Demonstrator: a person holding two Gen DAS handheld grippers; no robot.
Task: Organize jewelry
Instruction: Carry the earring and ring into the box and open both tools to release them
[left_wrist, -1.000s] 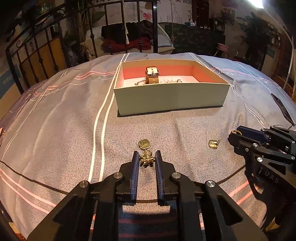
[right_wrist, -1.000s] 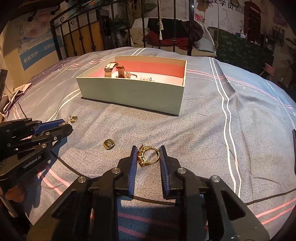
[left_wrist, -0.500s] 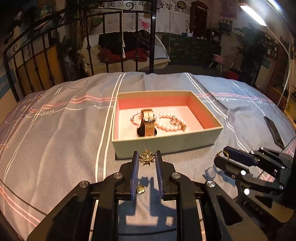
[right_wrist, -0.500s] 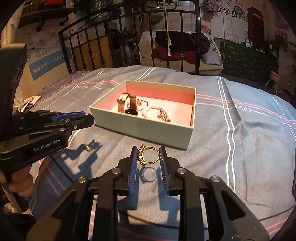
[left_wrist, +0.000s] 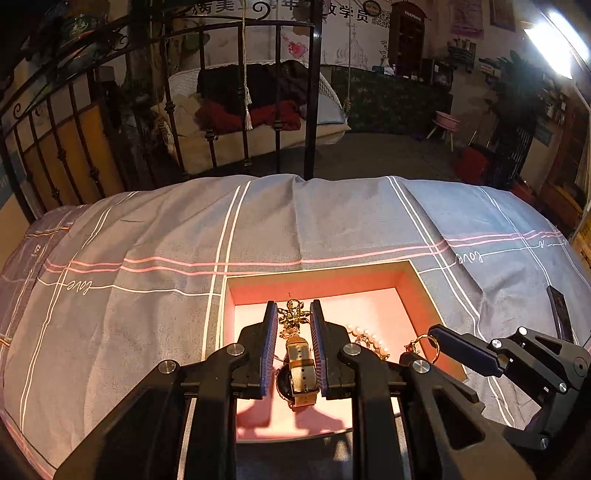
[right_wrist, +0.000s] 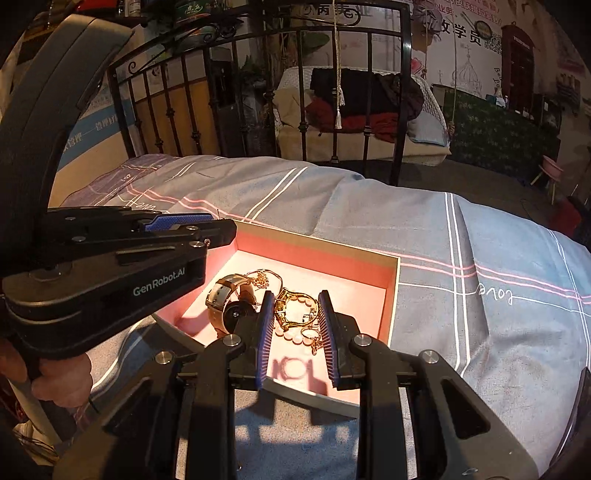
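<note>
Bed w/ grey striped sheet (left_wrist: 147, 314) carried box (left_wrist: 317, 277). Left tool (left_wrist: 293, 321) clenched brooch (left_wrist: 293, 315), right tool (right_wrist: 297, 314) clenched ring (right_wrist: 295, 308), both over box. Advised: lower first, release clear of watch (right_wrist: 231, 301), pearls (left_wrist: 369, 338).

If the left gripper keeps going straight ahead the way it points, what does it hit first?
Probably the box's pink far wall. The left gripper, shut on the gold pendant, points over the watch toward it. Depth is unclear; it might pass above the rim onto the bedspread.
</note>
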